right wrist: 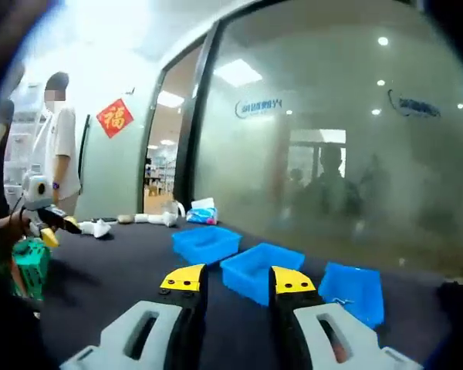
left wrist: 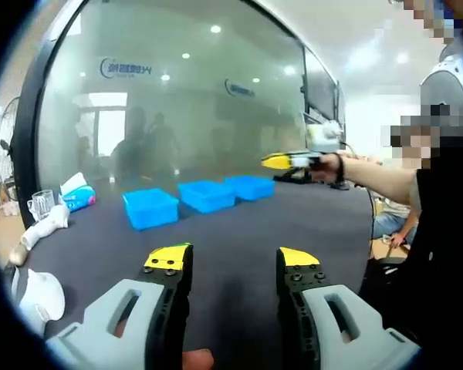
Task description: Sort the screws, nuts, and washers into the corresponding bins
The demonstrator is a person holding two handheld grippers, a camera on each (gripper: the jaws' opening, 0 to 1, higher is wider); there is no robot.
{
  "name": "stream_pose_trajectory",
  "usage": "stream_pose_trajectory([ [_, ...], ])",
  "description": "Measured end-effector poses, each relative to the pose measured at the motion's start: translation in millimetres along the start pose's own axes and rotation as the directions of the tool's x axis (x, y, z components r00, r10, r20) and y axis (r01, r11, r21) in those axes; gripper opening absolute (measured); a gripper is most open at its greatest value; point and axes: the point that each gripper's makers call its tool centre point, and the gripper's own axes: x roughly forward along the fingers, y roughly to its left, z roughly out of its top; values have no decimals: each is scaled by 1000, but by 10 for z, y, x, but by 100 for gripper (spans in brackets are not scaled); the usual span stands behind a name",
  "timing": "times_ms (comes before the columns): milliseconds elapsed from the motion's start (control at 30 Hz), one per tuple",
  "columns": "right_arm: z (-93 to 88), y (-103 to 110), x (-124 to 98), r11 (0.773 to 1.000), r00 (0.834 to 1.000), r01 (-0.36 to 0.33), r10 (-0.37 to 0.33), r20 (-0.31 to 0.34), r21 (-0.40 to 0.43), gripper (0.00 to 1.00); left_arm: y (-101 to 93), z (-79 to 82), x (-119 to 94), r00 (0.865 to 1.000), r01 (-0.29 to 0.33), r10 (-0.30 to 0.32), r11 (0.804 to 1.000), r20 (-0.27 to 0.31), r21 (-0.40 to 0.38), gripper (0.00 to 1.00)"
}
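Three blue bins stand in a row on the dark table (left wrist: 239,231): one on the left (left wrist: 150,206), one in the middle (left wrist: 207,194), one on the right (left wrist: 251,186). My left gripper (left wrist: 231,258) hovers over the table short of them, open, with nothing between its yellow-tipped jaws. My right gripper (left wrist: 287,160) comes in from the right, held in a hand above the table beyond the bins. In the right gripper view the bins (right wrist: 207,243) (right wrist: 261,270) (right wrist: 353,289) lie just ahead of my right gripper (right wrist: 238,279), which is open and holds nothing.
A tissue pack (left wrist: 79,196), a glass mug (left wrist: 40,204) and white cups (left wrist: 38,297) sit along the table's left edge. A frosted glass wall (left wrist: 177,100) runs behind the table. A green object (right wrist: 27,266) sits at the left, and a person (right wrist: 58,146) stands near the doorway.
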Motion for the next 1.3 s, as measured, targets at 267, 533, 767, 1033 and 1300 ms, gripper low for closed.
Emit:
stream_pose_trajectory([
  [267, -72, 35, -706, 997, 995, 77, -78, 57, 19, 30, -3, 61, 20, 1000, -19, 19, 1000, 6, 9, 42],
  [533, -323, 70, -1094, 991, 991, 131, -132, 39, 17, 31, 37, 108, 24, 999, -48, 48, 999, 18, 24, 42],
  [767, -369, 62, -1237, 986, 985, 164, -165, 42, 37, 32, 54, 143, 36, 998, -57, 56, 998, 24, 31, 42],
  [1033, -369, -73, -1319, 972, 971, 234, -235, 48, 21, 41, 78, 140, -4, 996, -89, 88, 996, 33, 30, 43],
  [1300, -382, -89, -1341, 962, 961, 272, -272, 51, 3, 59, 185, 98, -63, 985, -166, 165, 986, 40, 22, 50],
])
